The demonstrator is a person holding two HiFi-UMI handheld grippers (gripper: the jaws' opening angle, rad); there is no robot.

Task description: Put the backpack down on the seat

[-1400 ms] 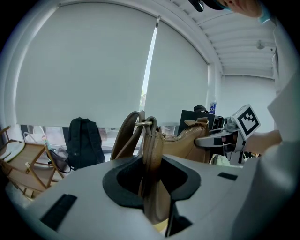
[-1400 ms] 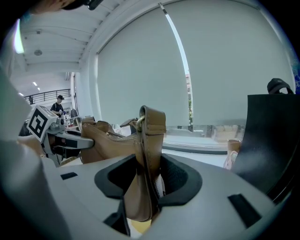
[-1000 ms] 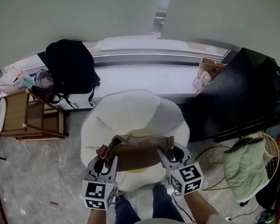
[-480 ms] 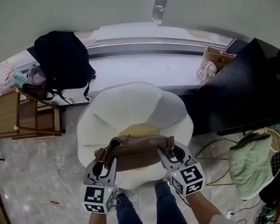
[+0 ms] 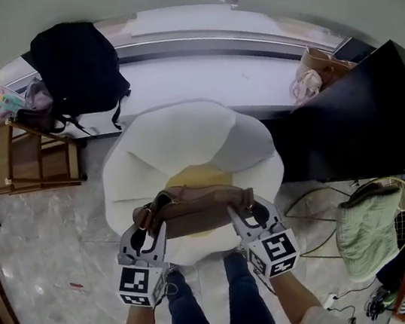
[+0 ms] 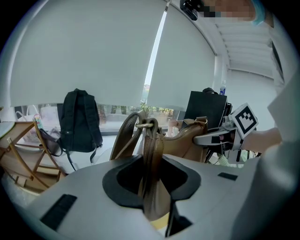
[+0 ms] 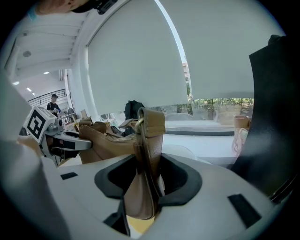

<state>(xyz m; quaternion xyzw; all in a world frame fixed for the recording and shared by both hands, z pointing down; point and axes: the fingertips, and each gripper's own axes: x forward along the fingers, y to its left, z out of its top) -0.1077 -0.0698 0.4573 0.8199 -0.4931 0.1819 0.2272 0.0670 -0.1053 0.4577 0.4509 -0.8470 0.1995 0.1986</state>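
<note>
Brown leather bag point(image 5: 195, 213) hangs between left gripper point(image 5: 150, 233) and right gripper point(image 5: 243, 218), each clamped on one strap end, over the 6 o'clock edge of the white petal-shaped cushioned seat point(image 5: 184, 141). Bag's underside is hidden, so I cannot tell whether it touches the cushion. Black fabric backpack point(image 5: 76, 63) stands at the seat's 11 o'clock.
</note>
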